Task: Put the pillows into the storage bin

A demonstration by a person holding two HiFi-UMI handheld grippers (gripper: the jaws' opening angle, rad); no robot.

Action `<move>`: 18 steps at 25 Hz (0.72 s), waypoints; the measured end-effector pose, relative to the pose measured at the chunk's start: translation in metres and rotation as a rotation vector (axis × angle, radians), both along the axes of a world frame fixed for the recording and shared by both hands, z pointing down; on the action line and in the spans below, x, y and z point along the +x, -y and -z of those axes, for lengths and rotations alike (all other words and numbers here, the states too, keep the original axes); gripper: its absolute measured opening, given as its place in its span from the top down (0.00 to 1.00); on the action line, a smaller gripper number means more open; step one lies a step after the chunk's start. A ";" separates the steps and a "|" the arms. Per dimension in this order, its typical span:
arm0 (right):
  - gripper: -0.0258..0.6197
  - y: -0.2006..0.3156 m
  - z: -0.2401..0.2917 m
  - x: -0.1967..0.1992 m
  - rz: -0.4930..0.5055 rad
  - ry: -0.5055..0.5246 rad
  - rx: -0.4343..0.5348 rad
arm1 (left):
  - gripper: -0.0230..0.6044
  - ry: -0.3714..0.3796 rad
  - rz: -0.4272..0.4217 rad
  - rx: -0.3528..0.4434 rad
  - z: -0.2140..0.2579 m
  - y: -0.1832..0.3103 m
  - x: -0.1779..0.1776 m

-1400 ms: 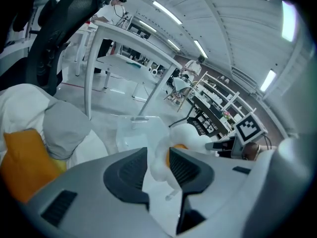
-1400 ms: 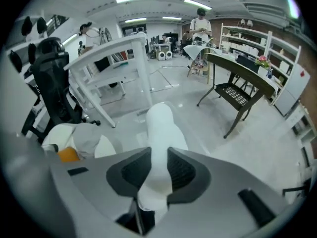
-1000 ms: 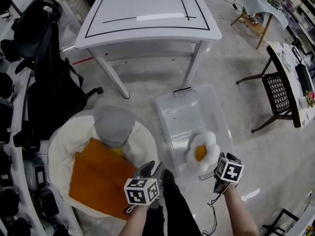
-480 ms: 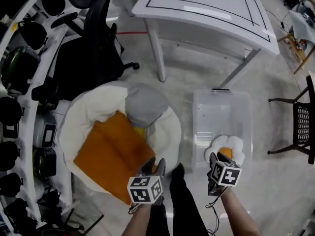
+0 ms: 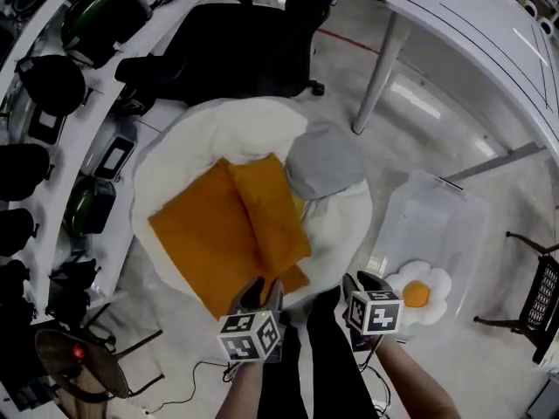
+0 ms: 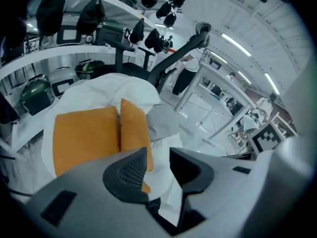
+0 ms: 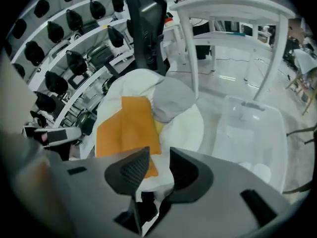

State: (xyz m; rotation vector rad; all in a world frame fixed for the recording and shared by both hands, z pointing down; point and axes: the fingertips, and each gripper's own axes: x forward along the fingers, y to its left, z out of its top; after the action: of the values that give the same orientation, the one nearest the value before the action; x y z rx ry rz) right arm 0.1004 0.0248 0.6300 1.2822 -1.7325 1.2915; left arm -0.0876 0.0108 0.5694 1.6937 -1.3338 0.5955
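Two orange pillows [image 5: 218, 234] [image 6: 84, 135] [image 7: 130, 125] and a grey pillow [image 5: 325, 162] [image 7: 173, 99] lie on a big round white cushion [image 5: 210, 133]. A fried-egg pillow [image 5: 419, 293], white with an orange centre, rests at the near end of the clear storage bin [image 5: 437, 201] [image 7: 252, 128]. My left gripper [image 5: 262, 291] [image 6: 158, 160] is open over the cushion's near edge, nothing between its jaws. Left of the bin, my right gripper [image 5: 354, 279] [image 7: 159, 165] holds nothing, and its jaws are opening.
White shelves with helmets [image 5: 52, 85] curve along the left. A black office chair [image 5: 253, 42] stands behind the cushion, a white table [image 5: 489, 33] at the upper right. A dark chair [image 5: 546, 286] is beyond the bin. The person's legs [image 5: 319, 365] are between the grippers.
The view has swung left from the bin to the white cushion. My right gripper has drawn back from the egg pillow, which stays in the bin. Both grippers now face the cushion.
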 end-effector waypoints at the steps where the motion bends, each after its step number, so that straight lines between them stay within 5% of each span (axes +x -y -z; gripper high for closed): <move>1: 0.76 -0.001 -0.004 -0.014 0.029 0.006 -0.008 | 0.74 0.003 0.026 -0.004 -0.003 -0.005 -0.012; 9: 0.75 -0.023 -0.035 -0.115 0.220 0.053 -0.082 | 0.74 -0.002 0.229 -0.033 -0.026 -0.058 -0.098; 18: 0.70 -0.039 -0.068 -0.187 0.351 0.013 -0.120 | 0.74 -0.023 0.319 -0.054 -0.047 -0.093 -0.152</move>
State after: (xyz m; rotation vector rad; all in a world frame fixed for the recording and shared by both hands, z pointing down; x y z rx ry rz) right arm -0.0862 0.0638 0.6983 0.8566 -1.7644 1.1773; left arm -0.2393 0.1039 0.6163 1.4015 -1.5181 0.4199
